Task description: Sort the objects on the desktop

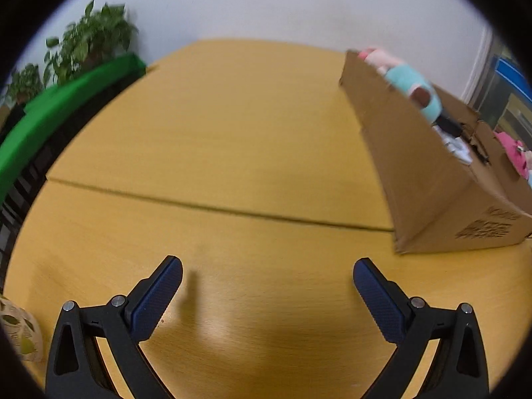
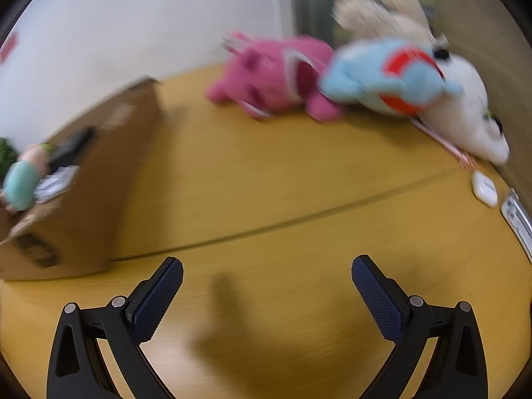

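We hold both hand-held grippers spread wide and empty above the bare table (image 1: pixel 232 139): the left hand-held gripper (image 1: pixel 267 276) and the right hand-held gripper (image 2: pixel 267 274). The box (image 1: pixel 415 166) stands between them, toys inside. Far right lie a pink toy (image 2: pixel 266 76) and a blue toy (image 2: pixel 389 76), touching.

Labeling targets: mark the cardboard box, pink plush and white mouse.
cardboard box (image 1: pixel 429 179): left wrist view, on its long side wall.
pink plush (image 2: pixel 269 79): right wrist view, on its body.
white mouse (image 2: pixel 484 189): right wrist view, on its top shell.
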`<state>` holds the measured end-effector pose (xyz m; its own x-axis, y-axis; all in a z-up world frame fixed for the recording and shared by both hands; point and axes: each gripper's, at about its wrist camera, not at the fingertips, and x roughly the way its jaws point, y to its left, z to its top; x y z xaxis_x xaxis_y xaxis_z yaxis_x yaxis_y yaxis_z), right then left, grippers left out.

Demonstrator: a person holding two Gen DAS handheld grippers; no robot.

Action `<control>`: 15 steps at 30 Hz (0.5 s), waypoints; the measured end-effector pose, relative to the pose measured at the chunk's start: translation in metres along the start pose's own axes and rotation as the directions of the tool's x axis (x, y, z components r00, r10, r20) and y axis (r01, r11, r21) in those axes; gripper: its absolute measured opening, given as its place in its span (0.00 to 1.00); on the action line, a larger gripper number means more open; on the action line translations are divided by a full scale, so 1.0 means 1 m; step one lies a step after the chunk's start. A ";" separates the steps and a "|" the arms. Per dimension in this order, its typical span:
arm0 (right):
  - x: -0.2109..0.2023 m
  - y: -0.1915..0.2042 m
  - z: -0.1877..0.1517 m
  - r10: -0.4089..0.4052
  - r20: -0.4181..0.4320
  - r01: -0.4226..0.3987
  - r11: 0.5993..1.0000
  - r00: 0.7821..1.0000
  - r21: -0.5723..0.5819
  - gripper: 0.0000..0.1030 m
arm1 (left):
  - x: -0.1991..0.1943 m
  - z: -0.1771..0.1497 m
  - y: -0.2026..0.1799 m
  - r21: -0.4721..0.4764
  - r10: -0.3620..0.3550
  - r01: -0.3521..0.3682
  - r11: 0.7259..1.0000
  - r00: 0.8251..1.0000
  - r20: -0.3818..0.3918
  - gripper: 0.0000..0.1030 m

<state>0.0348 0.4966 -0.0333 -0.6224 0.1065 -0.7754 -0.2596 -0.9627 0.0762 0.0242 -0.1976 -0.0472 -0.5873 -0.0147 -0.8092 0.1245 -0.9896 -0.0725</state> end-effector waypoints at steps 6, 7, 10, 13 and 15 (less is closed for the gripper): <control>0.022 -0.016 0.004 -0.042 -0.050 0.039 0.998 0.998 -0.057 1.00 | 0.014 0.001 -0.008 0.079 0.037 -0.037 0.996 0.999 0.005 1.00; 0.025 -0.016 0.004 -0.036 -0.052 0.032 0.997 0.998 -0.067 1.00 | 0.016 0.002 -0.008 0.085 0.033 -0.034 0.996 0.999 0.009 1.00; 0.023 -0.015 0.006 -0.020 -0.056 0.015 0.996 0.998 -0.090 1.00 | 0.019 0.007 -0.009 0.117 0.006 -0.007 0.993 1.000 0.004 1.00; 0.026 -0.018 0.016 -0.008 -0.067 0.001 0.994 0.998 -0.107 1.00 | 0.022 0.010 -0.001 0.122 -0.001 0.001 0.993 1.000 0.003 1.00; 0.024 -0.024 0.015 -0.008 -0.068 0.001 0.994 0.998 -0.108 1.00 | 0.022 0.011 0.001 0.119 0.000 -0.001 0.993 1.000 0.003 1.00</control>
<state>0.0150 0.5259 -0.0439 -0.5687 0.0972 -0.8168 -0.1792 -0.9838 0.0077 0.0025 -0.2007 -0.0587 -0.5895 -0.0154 -0.8076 0.0291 -0.9996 -0.0022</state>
